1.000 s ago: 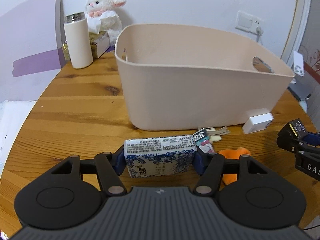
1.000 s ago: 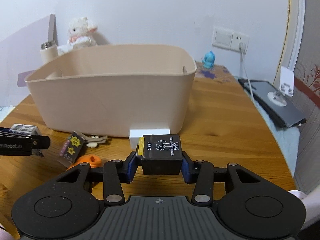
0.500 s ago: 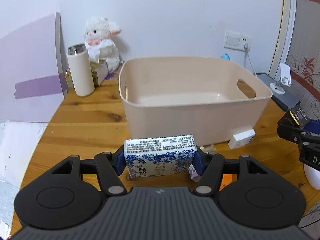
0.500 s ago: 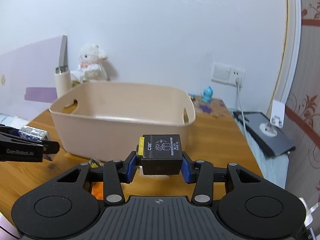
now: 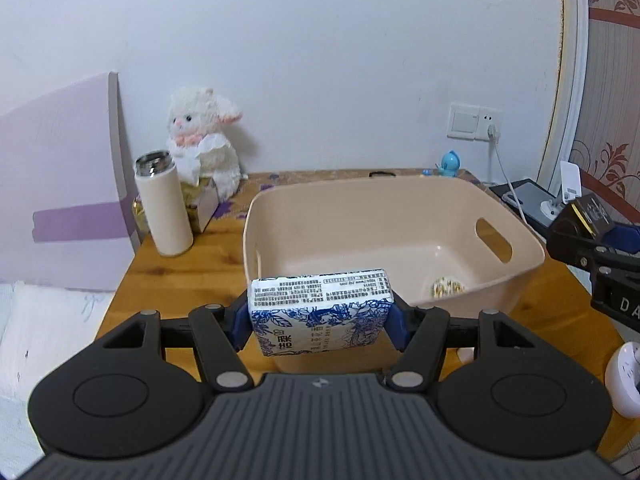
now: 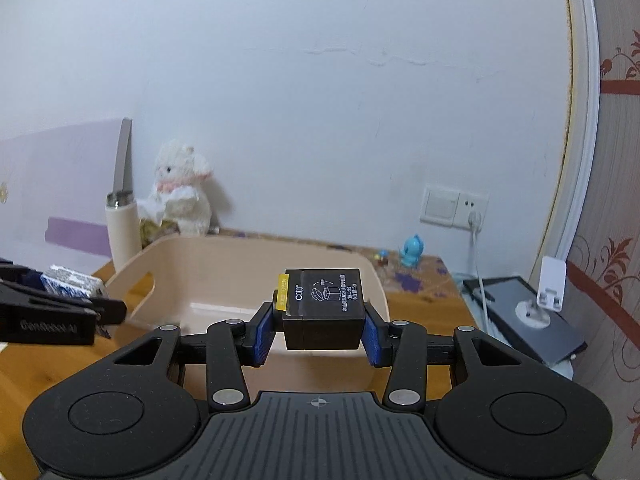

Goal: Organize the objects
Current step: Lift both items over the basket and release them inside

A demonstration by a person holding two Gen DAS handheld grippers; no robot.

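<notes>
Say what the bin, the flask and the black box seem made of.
Bin: likely moulded plastic, matt beige, with a cut-out handle. Flask: cream body, shiny steel-looking top; body material unclear. Black box: probably printed card, with sharp folded edges.

Soft, even indoor light, faint shadows on the wall, sharp centre, strong fisheye bending, dark vignetted corners

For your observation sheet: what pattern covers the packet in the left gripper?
Blue floral print on white, on the packet; clearest in the left wrist view.

wooden table (image 5: 180, 276) carries beige bin (image 5: 520, 268), flask (image 5: 162, 204), plush lamb (image 5: 202, 136).
</notes>
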